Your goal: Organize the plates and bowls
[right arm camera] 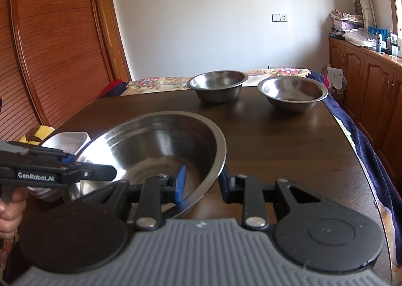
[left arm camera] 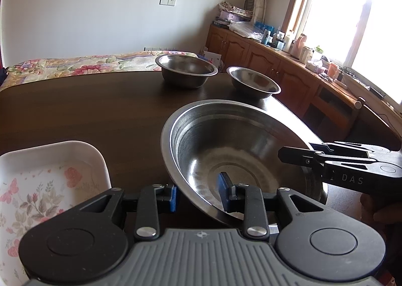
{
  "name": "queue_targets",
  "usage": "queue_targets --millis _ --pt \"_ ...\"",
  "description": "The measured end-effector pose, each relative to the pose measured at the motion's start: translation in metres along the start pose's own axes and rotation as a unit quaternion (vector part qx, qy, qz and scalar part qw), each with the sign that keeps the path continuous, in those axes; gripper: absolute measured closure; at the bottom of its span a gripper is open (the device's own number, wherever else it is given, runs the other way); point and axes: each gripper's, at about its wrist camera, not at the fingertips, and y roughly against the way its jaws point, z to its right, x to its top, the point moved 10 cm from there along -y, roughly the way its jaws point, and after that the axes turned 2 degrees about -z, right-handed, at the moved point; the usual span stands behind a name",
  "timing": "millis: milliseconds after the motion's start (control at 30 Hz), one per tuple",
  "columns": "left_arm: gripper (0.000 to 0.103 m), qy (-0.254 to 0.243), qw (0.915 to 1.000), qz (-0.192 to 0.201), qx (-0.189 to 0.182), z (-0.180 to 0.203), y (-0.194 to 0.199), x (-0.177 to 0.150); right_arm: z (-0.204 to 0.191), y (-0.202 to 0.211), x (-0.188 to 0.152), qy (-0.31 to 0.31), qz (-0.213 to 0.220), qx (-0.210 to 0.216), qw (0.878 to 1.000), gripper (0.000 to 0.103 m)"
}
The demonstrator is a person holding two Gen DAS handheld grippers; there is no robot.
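Observation:
A large steel bowl [left arm camera: 238, 148] [right arm camera: 160, 145] hangs tilted over the near part of the dark wooden table [left arm camera: 88, 105] [right arm camera: 276, 148]. My left gripper [left arm camera: 199, 194] [right arm camera: 95, 170] is shut on its left rim, one blue pad inside the wall and one outside. On the opposite rim my right gripper [right arm camera: 203, 183] [left arm camera: 294, 158] is shut the same way. Another steel rim [left arm camera: 316, 185] [right arm camera: 72, 191] shows just under the bowl. Two smaller steel bowls [left arm camera: 186, 70] [left arm camera: 253, 82] [right arm camera: 217, 85] [right arm camera: 292, 92] stand side by side at the far edge.
A white floral tray [left arm camera: 50, 175] [right arm camera: 67, 143] lies at the near left of the table. A flowered bedspread [left arm camera: 75, 65] is behind the table. Wooden cabinets [left arm camera: 263, 65] run along the right wall, past the table's right edge. A hand [right arm camera: 10, 210] holds the left gripper.

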Motion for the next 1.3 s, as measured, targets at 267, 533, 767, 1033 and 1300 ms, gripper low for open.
queue_targets --millis 267,533,767,1033,1300 --pt "0.056 0.002 0.9998 0.012 0.013 -0.006 0.005 0.005 0.003 0.007 0.014 0.006 0.018 -0.009 1.000 0.054" --pt "0.046 0.003 0.9988 0.037 0.032 -0.022 0.015 0.024 0.018 0.013 0.043 0.016 0.044 -0.023 0.999 0.053" --pt "0.037 -0.012 0.9965 0.066 0.049 -0.029 0.022 0.059 0.031 0.010 0.074 0.036 0.064 -0.033 0.997 0.053" --pt "0.032 -0.040 0.9939 0.085 0.058 -0.027 0.012 0.102 0.040 -0.010 0.101 0.060 0.068 -0.037 0.995 0.053" --pt "0.032 -0.053 0.9942 0.080 0.048 -0.022 -0.015 0.133 0.042 -0.037 0.122 0.083 0.060 -0.029 0.994 0.053"
